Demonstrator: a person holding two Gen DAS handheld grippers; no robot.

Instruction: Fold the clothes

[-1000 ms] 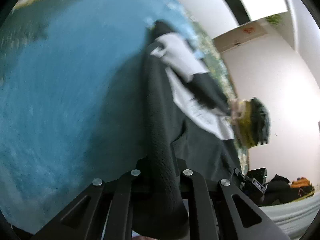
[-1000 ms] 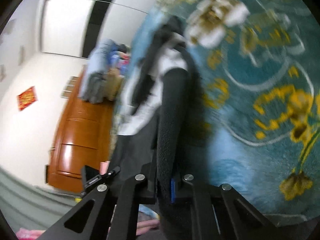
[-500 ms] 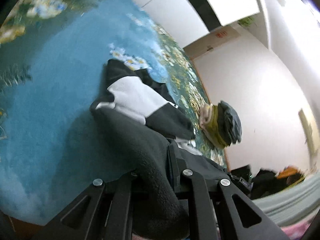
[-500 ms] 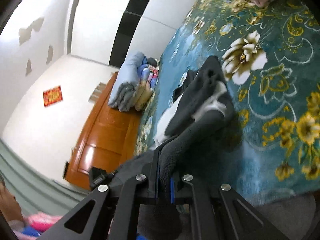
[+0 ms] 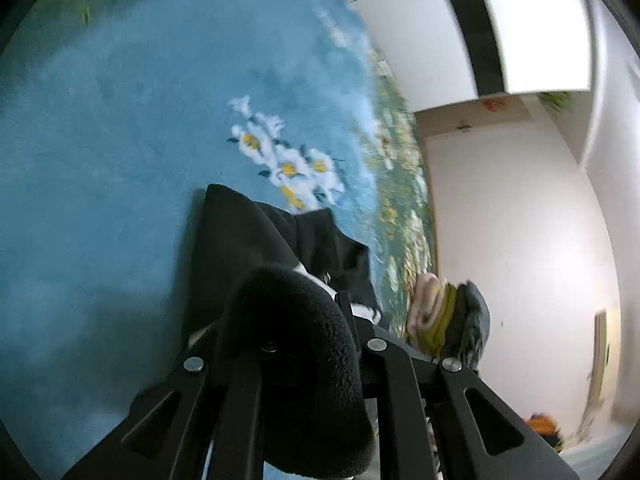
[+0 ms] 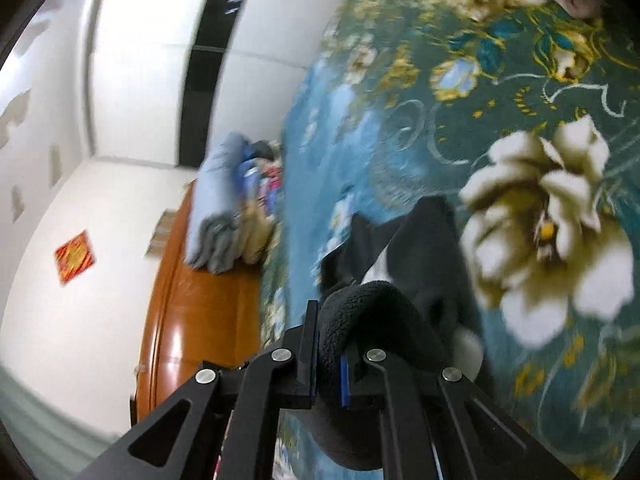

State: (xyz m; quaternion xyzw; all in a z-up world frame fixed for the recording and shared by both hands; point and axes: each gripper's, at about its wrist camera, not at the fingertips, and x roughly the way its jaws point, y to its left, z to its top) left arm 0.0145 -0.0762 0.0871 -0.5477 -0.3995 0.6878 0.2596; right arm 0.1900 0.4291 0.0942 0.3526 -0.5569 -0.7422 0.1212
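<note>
Left wrist view: left tool [image 5: 308,320], jaws clamped on a thick roll of black fleece garment [image 5: 292,320]; the pinched fold bulges up between the fingers and hangs over the tool's frame, while the rest of the garment trails forward from the tool onto the blue floral blanket [image 5: 112,140], ending in a dark point just short of the white-and-yellow flower print [image 5: 288,164]. A white panel of the garment shows in slivers beside the clamped fold. The grip sits on an edge, which suits carrying that edge over the part lying on the blanket to make a fold; how far that fold has gone cannot be judged here. To the right of the garment, near the blanket's edge by the wall, a pile of clothes [image 5: 448,316] in pink, mustard and grey, apparently folded, kept apart from the piece being handled. Right wrist view: right tool [image 6: 332,344], jaws closed on another roll of the same black fleece garment [image 6: 380,312], blue pads pressed against it; beyond the tool the garment spreads onto the blanket [image 6: 400,92], black with a white patch, beside a large cream flower print [image 6: 552,216]. Two grips on one garment keep the lifted edge taut and level. Left of the garment, past the blanket's edge, a stack of folded bedding [image 6: 224,204] in grey-blue and mixed colours, on or against a brown wooden cabinet [image 6: 200,320]; a red paper square [image 6: 74,256] on the wall.
</note>
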